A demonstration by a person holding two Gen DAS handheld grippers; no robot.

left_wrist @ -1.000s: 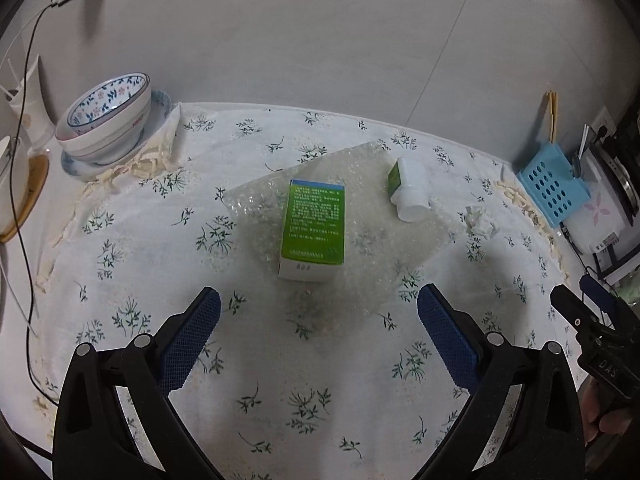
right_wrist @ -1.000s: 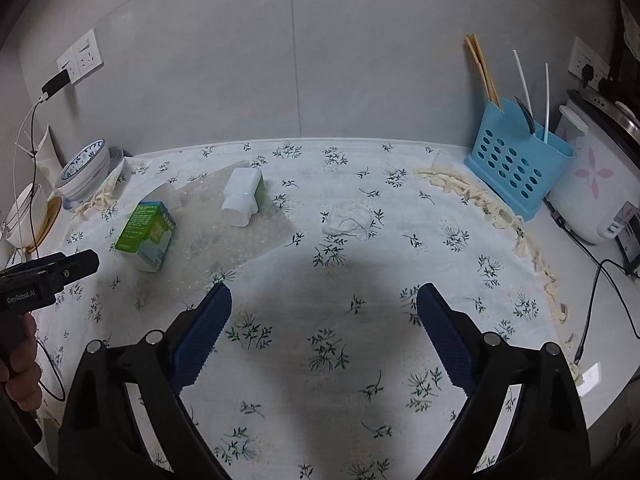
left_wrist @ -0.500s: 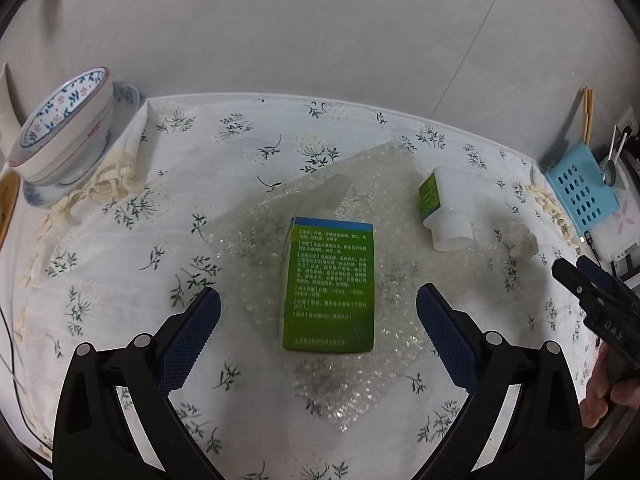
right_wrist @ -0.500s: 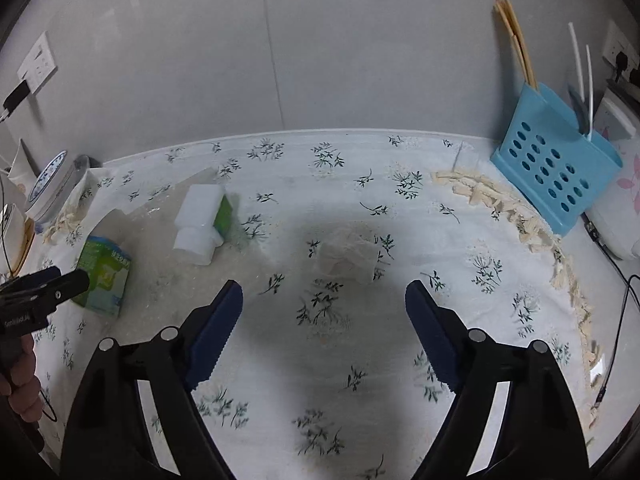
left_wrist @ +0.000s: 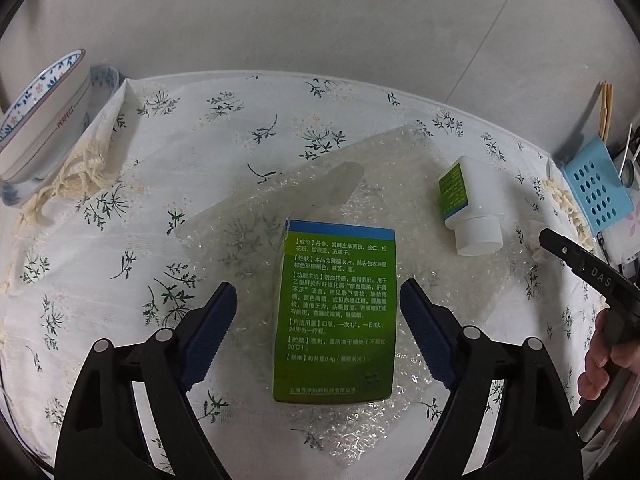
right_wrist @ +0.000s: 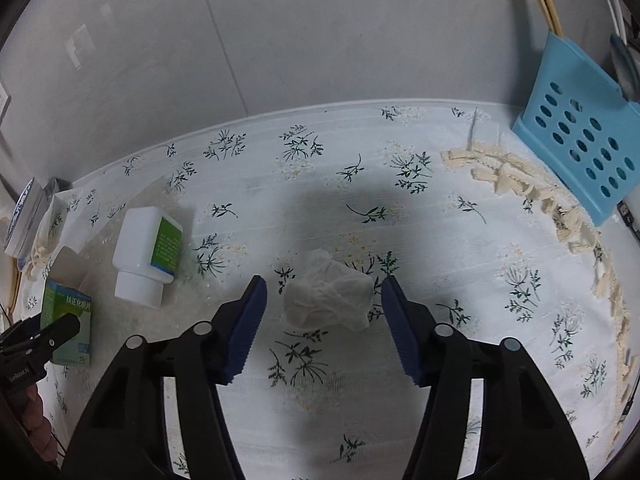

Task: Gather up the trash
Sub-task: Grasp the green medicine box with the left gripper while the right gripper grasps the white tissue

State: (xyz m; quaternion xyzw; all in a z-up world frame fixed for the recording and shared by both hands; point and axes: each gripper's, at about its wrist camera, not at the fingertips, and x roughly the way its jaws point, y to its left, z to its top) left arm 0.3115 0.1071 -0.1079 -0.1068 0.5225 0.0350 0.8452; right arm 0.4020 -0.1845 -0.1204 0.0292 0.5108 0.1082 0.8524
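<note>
A green medicine box (left_wrist: pixel 336 316) lies flat on a sheet of clear bubble wrap (left_wrist: pixel 384 184). My left gripper (left_wrist: pixel 318 300) is open, its blue pads on either side of the box without touching it. A white bottle (left_wrist: pixel 468 208) with a green label lies on its side to the right. In the right wrist view a crumpled white tissue (right_wrist: pixel 326 296) lies on the cloth, and my right gripper (right_wrist: pixel 322 294) is open with its pads on either side of it. The box (right_wrist: pixel 68 324) and bottle (right_wrist: pixel 144 256) show at the left there.
A floral tablecloth (left_wrist: pixel 180 152) covers the table. Stacked blue-patterned bowls (left_wrist: pixel 36 120) stand at the far left. A blue perforated utensil holder (right_wrist: pixel 580 148) with chopsticks stands at the back right, against the grey wall. Fringe (right_wrist: pixel 520 176) edges the cloth.
Both grippers have moved forward and down. The left one now straddles the green box, the right one now straddles the tissue. Both sets of jaws have narrowed a little but remain open.
</note>
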